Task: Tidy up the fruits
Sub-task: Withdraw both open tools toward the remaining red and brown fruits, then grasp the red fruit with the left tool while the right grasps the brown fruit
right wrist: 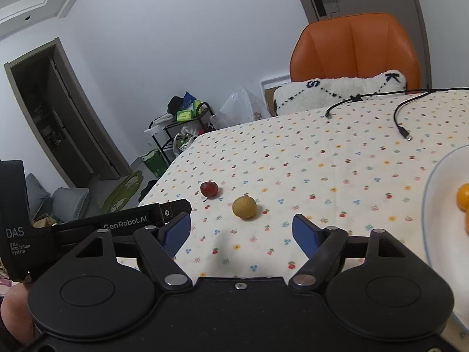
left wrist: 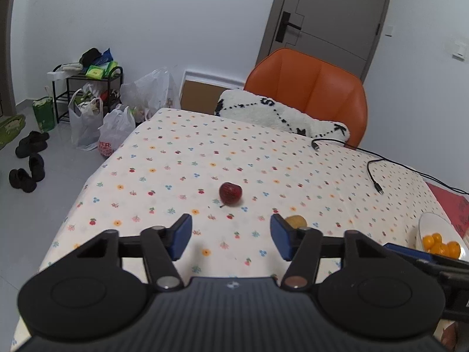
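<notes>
Both tools are between grasps, so the step in hand looks like picking the next loose fruit. The left gripper (left wrist: pixel 231 236) hovers above the surface (left wrist: pixel 293 158) with its fingers spread wide and nothing between them; the right gripper (right wrist: pixel 241 231) is likewise spread and empty.

2 fruits lie on the cloth. The red fruit (left wrist: pixel 230 193) sits ahead of the left gripper, close to its centre line, apart from the pads. The yellow-brown fruit (right wrist: pixel 244 207) lies just ahead of the right gripper, near the middle of its opening. A white plate (right wrist: pixel 436 220) with orange fruits (right wrist: pixel 463 199) stands to the right of the right gripper, so it is probably the goal.

The next move likely calls for easing 1 gripper forward and down until a fruit sits between the pads, then closing gently, since round fruit may roll away.

In the left view the yellow-brown fruit is half hidden behind the right-hand pad. The plate is cut off by the frame edge in both views, so its count of fruits cannot be told. 2 black cables (left wrist: pixel 378 173) lie far ahead to the right.
</notes>
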Demonstrator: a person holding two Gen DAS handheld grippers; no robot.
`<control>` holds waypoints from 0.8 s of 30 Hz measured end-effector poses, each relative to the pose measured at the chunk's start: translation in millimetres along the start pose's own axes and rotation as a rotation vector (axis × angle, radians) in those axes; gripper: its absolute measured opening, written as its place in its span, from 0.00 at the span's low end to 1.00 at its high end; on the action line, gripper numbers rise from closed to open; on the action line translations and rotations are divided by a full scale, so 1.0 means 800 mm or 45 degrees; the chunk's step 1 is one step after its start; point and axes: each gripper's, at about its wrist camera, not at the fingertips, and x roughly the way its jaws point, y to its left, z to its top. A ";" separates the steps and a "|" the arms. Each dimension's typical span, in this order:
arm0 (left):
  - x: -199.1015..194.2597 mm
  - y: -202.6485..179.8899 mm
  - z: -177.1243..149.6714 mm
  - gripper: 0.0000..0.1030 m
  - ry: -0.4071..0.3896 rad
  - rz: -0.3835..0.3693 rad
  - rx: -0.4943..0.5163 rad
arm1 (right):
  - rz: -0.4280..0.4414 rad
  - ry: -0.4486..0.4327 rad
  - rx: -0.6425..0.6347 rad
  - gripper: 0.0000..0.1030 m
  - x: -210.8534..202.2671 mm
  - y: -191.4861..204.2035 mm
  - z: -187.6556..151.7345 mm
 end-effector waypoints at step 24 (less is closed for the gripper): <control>0.078 -0.003 0.010 0.26 0.013 0.065 0.002 | 0.008 0.155 -0.063 0.17 0.091 -0.002 0.009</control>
